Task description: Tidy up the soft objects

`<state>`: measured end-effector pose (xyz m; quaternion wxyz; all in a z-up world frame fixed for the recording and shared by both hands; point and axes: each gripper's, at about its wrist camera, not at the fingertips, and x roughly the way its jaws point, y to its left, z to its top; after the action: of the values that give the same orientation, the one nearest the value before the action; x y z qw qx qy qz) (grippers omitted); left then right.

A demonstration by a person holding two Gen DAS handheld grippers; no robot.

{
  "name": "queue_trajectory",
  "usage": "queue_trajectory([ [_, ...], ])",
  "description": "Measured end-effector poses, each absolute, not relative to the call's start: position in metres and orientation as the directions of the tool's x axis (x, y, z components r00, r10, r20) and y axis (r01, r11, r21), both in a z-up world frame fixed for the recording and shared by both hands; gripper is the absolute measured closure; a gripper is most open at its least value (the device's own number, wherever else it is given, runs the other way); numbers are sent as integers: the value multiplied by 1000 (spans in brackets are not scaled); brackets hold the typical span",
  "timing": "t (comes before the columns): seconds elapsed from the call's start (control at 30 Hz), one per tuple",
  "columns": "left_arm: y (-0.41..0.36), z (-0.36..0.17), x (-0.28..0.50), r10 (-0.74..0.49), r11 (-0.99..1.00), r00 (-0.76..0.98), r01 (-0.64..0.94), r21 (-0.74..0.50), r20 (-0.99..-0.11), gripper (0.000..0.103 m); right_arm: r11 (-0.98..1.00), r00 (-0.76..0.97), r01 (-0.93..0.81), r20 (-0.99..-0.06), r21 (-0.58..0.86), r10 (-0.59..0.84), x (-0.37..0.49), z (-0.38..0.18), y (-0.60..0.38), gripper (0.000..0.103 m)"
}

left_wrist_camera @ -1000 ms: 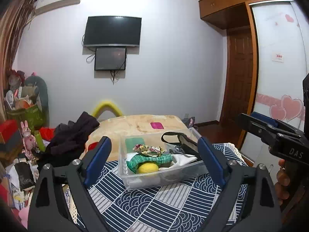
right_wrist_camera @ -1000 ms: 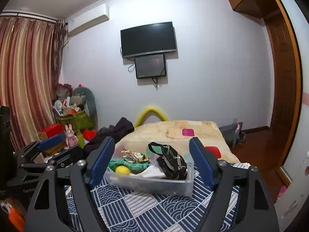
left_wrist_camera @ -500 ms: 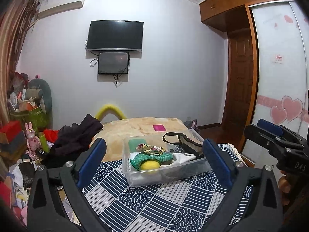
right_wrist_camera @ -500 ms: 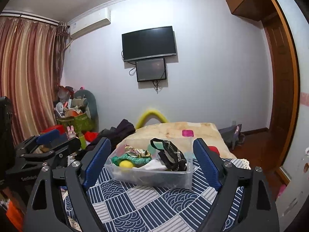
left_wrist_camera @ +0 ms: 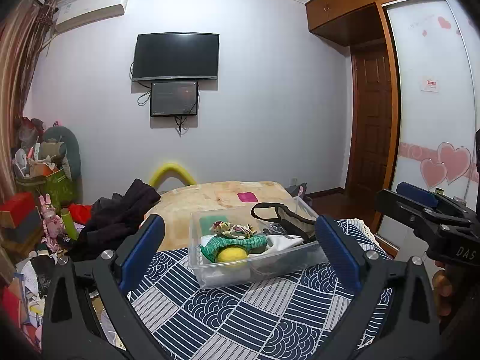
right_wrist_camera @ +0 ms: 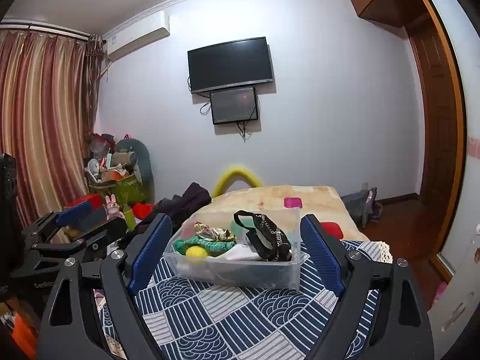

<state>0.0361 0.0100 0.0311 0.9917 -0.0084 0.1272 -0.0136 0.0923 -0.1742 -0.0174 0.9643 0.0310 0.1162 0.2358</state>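
Clear plastic forms the bin (left_wrist_camera: 255, 273) that sits on the table, on a navy and white patterned cloth (left_wrist_camera: 240, 309), near the cloth's far edge beside the bed (left_wrist_camera: 210, 198). The bin's long axis runs across the left wrist view, its right end angled a little farther away; in the right wrist view one corner points toward the camera. Soft things fill it. A green knit piece (left_wrist_camera: 234, 244) lies along the near wall at the left end, curled over a yellow ball (left_wrist_camera: 231, 254) that presses against the clear wall. A floral scrunchie (left_wrist_camera: 232, 228) rests on top of the knit. White fabric (left_wrist_camera: 283, 241) lies in the middle, and a black bag (right_wrist_camera: 267, 241) with a looped strap stands at the right end, its strap arching above the rim. A pale green item at the back wall is too dim to identify.

Both grippers hang short of the bin, touching nothing. The left gripper (left_wrist_camera: 240, 252) has its jaws spread wide, the blue pads framing the bin on either side in its own view. The right gripper (right_wrist_camera: 235, 252) likewise has its jaws wide apart with nothing between them but the view of the bin. Each gripper shows at the edge of the other's camera.

Dark clothes (left_wrist_camera: 120, 216) are heaped left of the bed, and a pink square (left_wrist_camera: 247, 197) lies on the bed.
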Motion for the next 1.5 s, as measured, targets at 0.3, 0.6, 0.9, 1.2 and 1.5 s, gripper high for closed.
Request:
queue_trajectory([
  [0.3,11,32,36,-28,999,967,22,-26,-254,1,882,856,-456,-213,118,471,91,-18,-174,14],
  [0.6,8,33,34,-44,999,969,40,-21,-243,0,883,858,-454,-207,118,469,90,-17,-176,13],
  [0.9,6,33,33,-57,998,967,52,-26,-248,0,884,862,-453,-198,114,467,88,-14,-177,13],
  [1.2,10,36,32,-40,999,971,32,-39,-236,0,883,860,-455,-198,117,470,90,-13,-177,11],
  [1.5,13,35,36,-69,997,962,56,-56,-264,0,881,856,-459,-207,115,473,90,-14,-176,9],
])
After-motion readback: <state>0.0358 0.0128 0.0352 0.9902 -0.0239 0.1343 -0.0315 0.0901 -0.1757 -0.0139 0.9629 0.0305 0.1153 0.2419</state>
